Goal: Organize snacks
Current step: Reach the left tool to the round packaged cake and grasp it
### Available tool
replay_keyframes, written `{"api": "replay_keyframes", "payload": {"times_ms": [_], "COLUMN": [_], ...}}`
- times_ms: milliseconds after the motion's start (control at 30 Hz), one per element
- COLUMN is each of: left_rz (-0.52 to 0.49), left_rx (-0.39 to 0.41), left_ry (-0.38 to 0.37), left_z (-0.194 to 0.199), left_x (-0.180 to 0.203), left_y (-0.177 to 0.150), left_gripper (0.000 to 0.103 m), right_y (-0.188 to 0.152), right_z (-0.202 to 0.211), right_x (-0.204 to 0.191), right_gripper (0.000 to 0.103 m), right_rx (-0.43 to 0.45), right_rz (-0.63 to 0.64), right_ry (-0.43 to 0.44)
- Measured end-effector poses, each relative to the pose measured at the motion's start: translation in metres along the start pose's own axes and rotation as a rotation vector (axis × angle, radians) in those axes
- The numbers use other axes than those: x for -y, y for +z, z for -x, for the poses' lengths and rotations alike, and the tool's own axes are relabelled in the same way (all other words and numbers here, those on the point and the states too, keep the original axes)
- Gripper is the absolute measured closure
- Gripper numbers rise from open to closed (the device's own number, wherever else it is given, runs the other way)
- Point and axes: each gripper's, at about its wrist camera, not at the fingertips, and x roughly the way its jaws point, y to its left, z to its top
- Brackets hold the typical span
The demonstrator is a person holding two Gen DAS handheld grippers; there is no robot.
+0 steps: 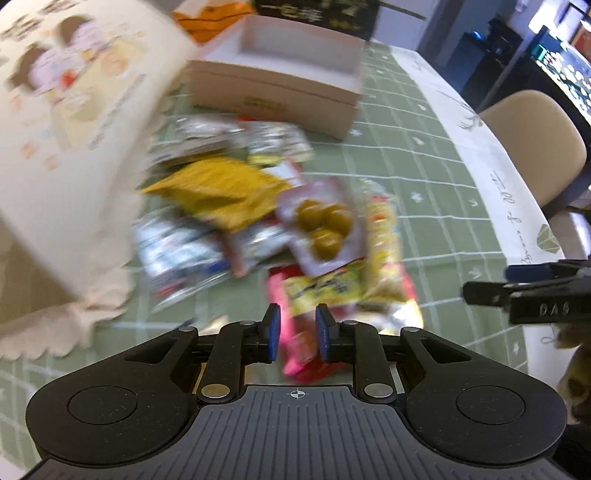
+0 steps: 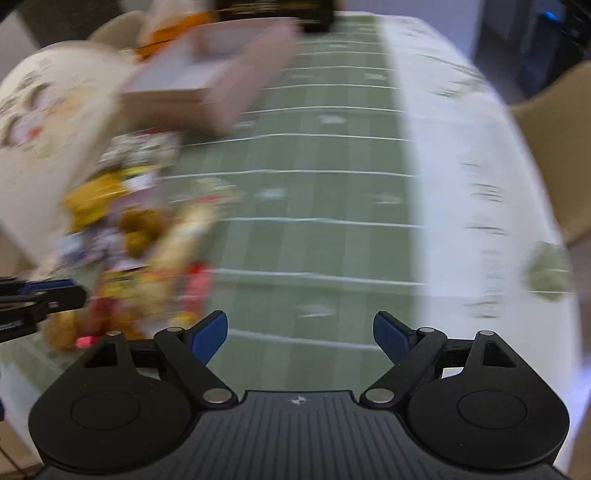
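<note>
A heap of snack packets lies on the green checked tablecloth: a yellow bag, a clear pack of round green sweets, silver packs and a pink packet. My left gripper hovers over the near end of the heap, its jaws a narrow gap apart and open, pressing on nothing. The pink packet lies under them. My right gripper stands wide open over bare cloth, right of the blurred heap. An open cardboard box sits behind the heap.
A large cream paper bag with a cartoon print stands at the left. A black box and something orange are at the back. A beige chair stands beyond the table's right edge. Both views are motion-blurred.
</note>
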Motion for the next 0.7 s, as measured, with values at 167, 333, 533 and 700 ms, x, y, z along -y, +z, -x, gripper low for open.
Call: {"api": "replay_keyframes", "payload": {"times_ms": [167,333,533,700], "left_rz": [0.106,0.187,0.253,0.178], "left_rx": [0.009,-0.003,0.020,0.045], "left_ry": [0.080,0.090,-0.035,-0.104], "left_z": [0.017,0.019,0.000,-0.014], "left_x": [-0.055,-0.090,-0.077,-0.047], "left_y": [-0.019,-0.038,-0.044,-0.029], "left_gripper": [0.079,0.079,0.080,0.062], "right_y": [-0.013,-0.027,-0.038,-0.013], "right_z": [-0.026,-0.032,-0.011,0.007], "right_x": [-0.061,-0.067,-0.037,-0.033], "right_gripper": [0.015,0.016,0.017,0.017], "right_rx": [-0.007,0.020,0.068,0.132], "right_rz": [0.144,0.123,0.070,0.075], "right_ry": [0.027,-0.039,-0.101,-0.079]}}
